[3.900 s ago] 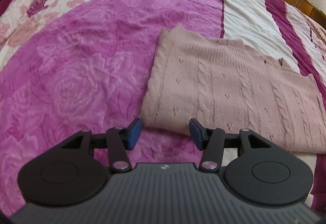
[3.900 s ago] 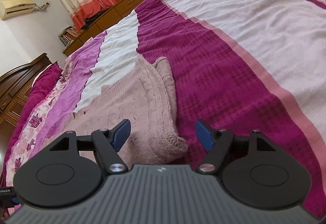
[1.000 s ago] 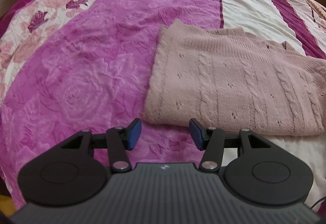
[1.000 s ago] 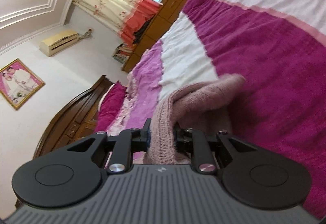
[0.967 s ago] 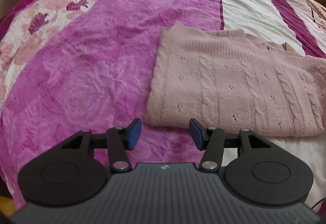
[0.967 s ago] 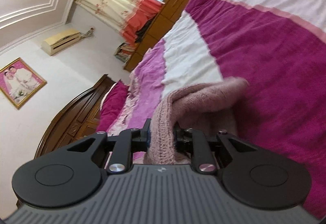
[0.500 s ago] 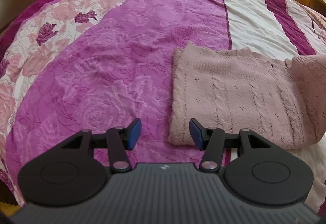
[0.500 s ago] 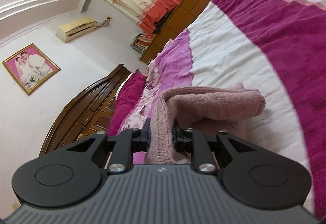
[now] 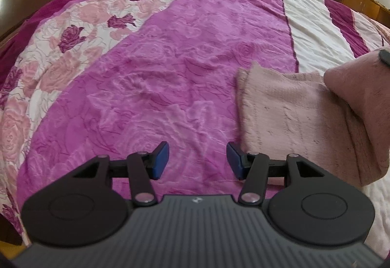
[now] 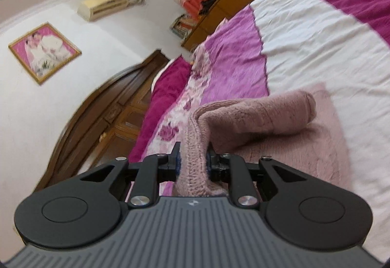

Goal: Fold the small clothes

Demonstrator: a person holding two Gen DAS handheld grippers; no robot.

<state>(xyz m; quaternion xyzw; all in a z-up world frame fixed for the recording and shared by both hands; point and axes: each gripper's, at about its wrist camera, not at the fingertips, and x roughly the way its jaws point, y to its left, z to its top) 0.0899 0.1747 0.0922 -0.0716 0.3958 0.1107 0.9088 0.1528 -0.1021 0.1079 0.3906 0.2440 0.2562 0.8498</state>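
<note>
Moved since the earlier views: the right-hand end of the pink knitted sweater had been lifted off the bed and carried over the flat part, which a second before lay spread out. Right gripper: pinching a thick fold of the sweater's knit edge between its blue pads, raised above the bedspread; the lifted portion hung as a rolled hump over the lower layer. Left gripper: spread apart, empty, hovering over the magenta rose-patterned bedspread just beside the sweater's near left corner. Sweater location: on the bed, straddling the magenta and white stripes. Background: wooden headboard, framed picture, air conditioner
</note>
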